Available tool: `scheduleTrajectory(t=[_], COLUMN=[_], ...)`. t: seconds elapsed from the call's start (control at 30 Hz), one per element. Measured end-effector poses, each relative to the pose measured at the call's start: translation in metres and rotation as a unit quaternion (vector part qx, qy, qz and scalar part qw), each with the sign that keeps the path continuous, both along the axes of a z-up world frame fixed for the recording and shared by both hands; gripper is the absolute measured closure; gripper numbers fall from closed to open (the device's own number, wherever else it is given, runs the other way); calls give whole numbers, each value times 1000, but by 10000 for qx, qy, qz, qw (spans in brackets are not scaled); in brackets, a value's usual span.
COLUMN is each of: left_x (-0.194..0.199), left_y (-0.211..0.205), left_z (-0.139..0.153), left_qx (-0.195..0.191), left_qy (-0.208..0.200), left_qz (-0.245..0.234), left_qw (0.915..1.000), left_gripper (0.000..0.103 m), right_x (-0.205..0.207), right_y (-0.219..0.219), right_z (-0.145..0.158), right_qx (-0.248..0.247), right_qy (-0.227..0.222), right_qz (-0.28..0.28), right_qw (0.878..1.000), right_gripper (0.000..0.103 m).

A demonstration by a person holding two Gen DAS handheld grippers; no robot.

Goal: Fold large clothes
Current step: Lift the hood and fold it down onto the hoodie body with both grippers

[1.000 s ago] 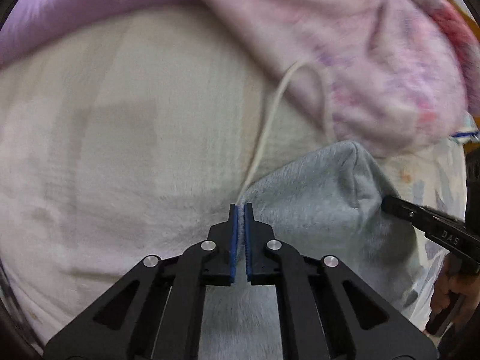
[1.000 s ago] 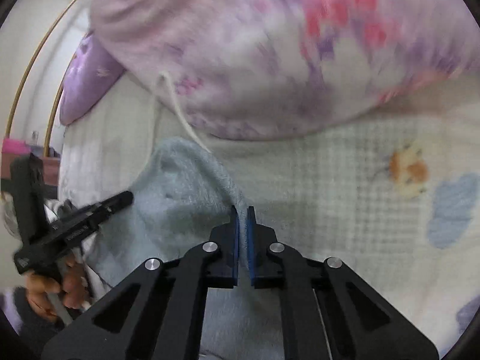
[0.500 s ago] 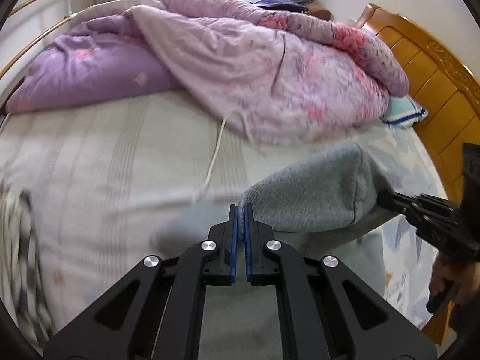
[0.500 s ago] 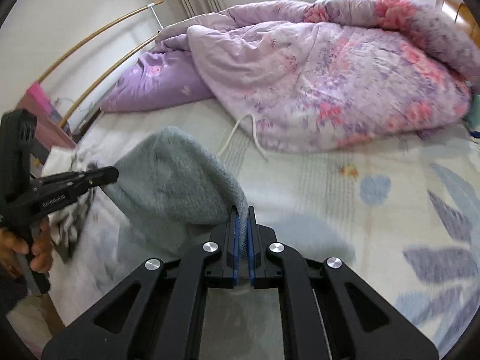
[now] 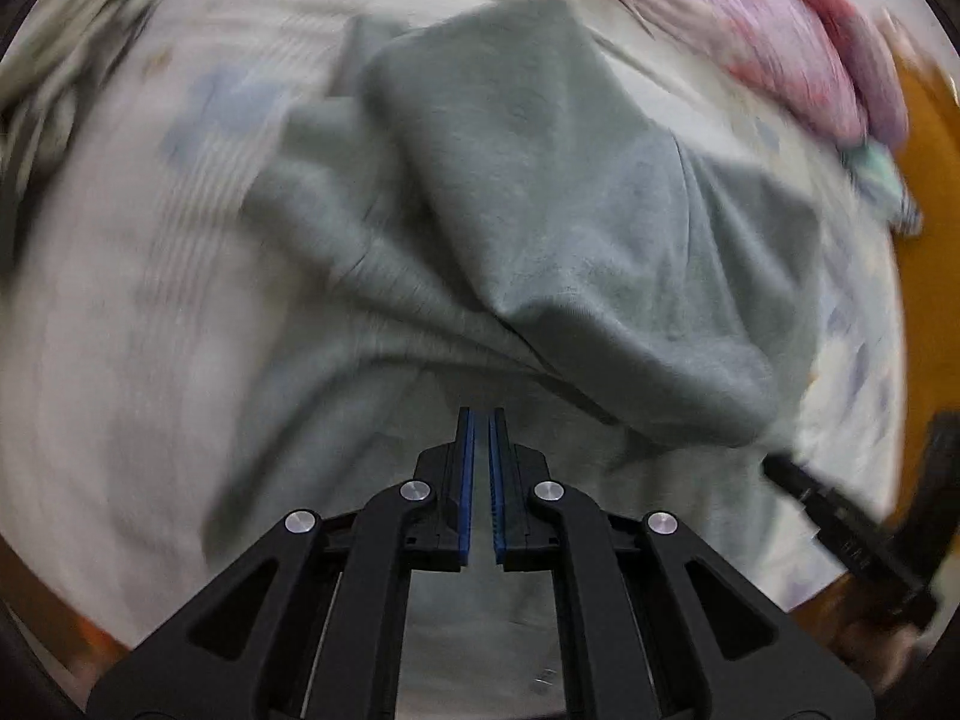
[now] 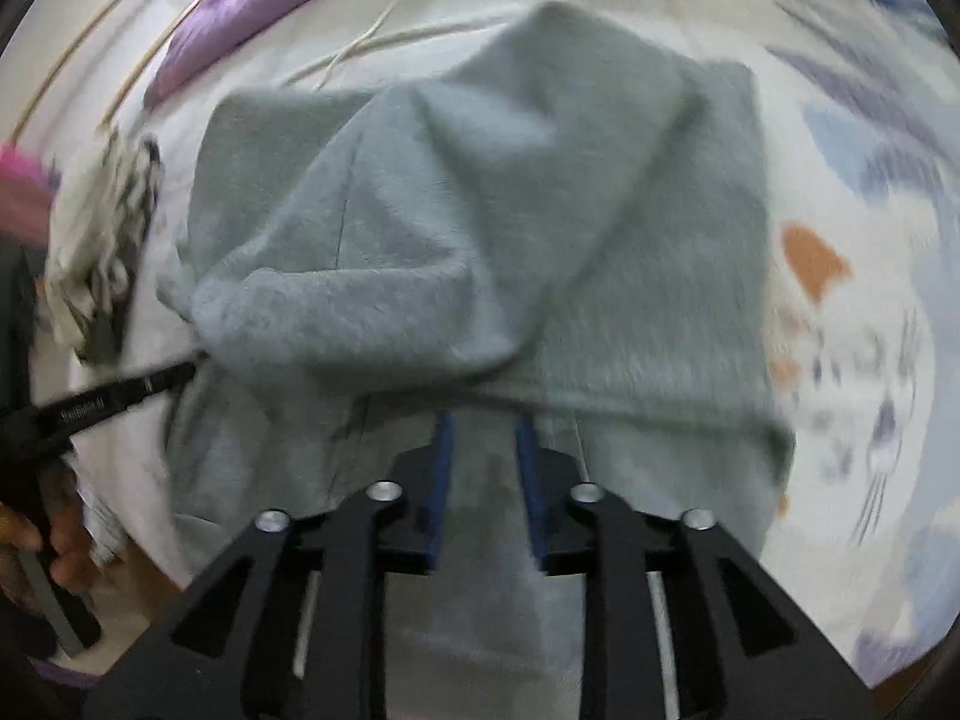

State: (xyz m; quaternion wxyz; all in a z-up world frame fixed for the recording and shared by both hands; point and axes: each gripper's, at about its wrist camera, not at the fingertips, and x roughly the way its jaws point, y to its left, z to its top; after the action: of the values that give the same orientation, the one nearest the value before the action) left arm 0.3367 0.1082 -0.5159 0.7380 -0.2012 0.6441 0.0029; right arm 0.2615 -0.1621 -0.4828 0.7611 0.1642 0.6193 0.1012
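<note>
I see a grey garment [image 6: 480, 228] lying bunched on the bed [image 6: 870, 360], a pink quilt [image 5: 798, 48] beyond. My left tongs [image 5: 481, 420] are nearly closed, empty; my right tongs [image 6: 483, 426] are opening over the cloth, pads apart.

- The grey garment [image 6: 480, 228] fills the middle of the bed; its folded-over layer bulges up as a rounded hump at 12 o'clock ahead of both grippers.
- In the right wrist view, bare patterned sheet [image 6: 858, 312] lies free from 1 to 4 o'clock.
- A crumpled black-and-white cloth [image 6: 102, 240] sits at 9 to 10 o'clock, just beside the garment.
- The left gripper [image 6: 180, 372] reaches in at 9 o'clock, its tip against the hump.
- The pink quilt [image 5: 798, 42] blocks 1 o'clock in the left wrist view; the wooden bed frame [image 5: 924, 192] closes off 3 o'clock.
- Pale sheet at 9 o'clock there is open.
</note>
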Motion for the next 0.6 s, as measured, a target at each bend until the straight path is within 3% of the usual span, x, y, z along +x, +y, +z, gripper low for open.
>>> scheduleTrajectory(t=[0.03, 0.07, 0.13, 0.23, 0.3, 0.33, 0.4, 0.43, 0.47, 0.53, 0.6], left_x=[-1, 2, 10, 32, 42, 47, 53, 52, 50, 40, 29], left_y=[5, 8, 7, -10, -24, -35, -50, -61, -67, -76, -75], left_z=[5, 7, 10, 19, 29, 28, 12, -2, -11, -30, -43], left_qx=[-202, -349, -567, -1072, -778, -582, -570, -463, -329, -148, -113], left_qy=[0, -12, -23, -141, -292, -228, 26, 272, 424, 722, 939], left_qz=[268, 422, 627, 746, 737, 617, 362, 168, 26, -258, -243], left_qw=[9994, 9985, 9964, 9913, 9938, 9961, 9977, 9984, 9986, 9970, 9952], left_gripper=[98, 97, 87, 86, 86, 86, 86, 86, 86, 87, 87], right_x=[3, 9, 26, 50, 57, 62, 62, 62, 59, 54, 49], right_y=[-7, -14, -23, -22, -18, -11, -1, 4, 8, 13, 14], right_z=[2, 4, 3, -7, -20, -31, -45, -53, -59, -62, -63], right_qx=[137, 326, 814, 1110, 1333, 1408, 1411, 1352, 1410, 1291, 1188], right_qy=[32, 78, 176, 614, 926, 1147, 1430, 1595, 1640, 1585, 1577], right_qz=[-249, -539, -1000, -1545, -1860, -1932, -1837, -1782, -1783, -1624, -1542], right_qw=[9996, 9980, 9915, 9798, 9690, 9642, 9622, 9615, 9599, 9653, 9681], right_gripper=[56, 49, 49, 49, 49, 52, 76, 94, 99, 99, 99])
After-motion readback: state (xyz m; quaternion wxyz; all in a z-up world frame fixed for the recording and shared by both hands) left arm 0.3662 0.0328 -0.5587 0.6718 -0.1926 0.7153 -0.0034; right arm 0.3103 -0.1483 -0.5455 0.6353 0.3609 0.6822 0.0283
